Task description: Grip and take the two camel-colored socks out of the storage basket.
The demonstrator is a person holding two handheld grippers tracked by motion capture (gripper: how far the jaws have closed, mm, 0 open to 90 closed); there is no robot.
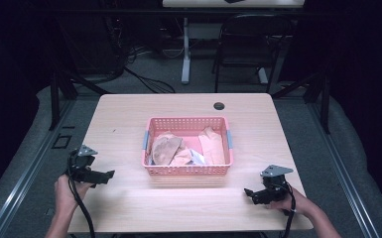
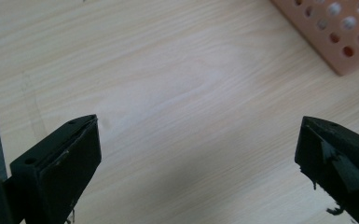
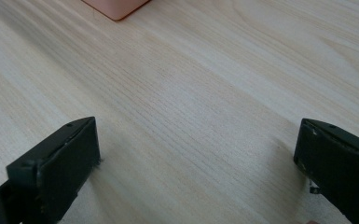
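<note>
Basket (image 1: 187, 169): placed at tabletop (image 1: 129, 119) centre, crumpled cloths (image 1: 167, 148) kept inside, ready to be reached from both sides.
Left tool (image 1: 106, 174): held at 8 o'clock of the basket, jaws spread wide, nothing gripped.
Right tool (image 1: 248, 192): held at 4 o'clock, jaws wide apart, nothing gripped.

basket (image 2: 340, 37): cut off by top-right edge, corner alone seen | basket contents (image 1: 186, 148): crumpled items, kind not discernible | person: forearms cropped at bottom edge
</note>
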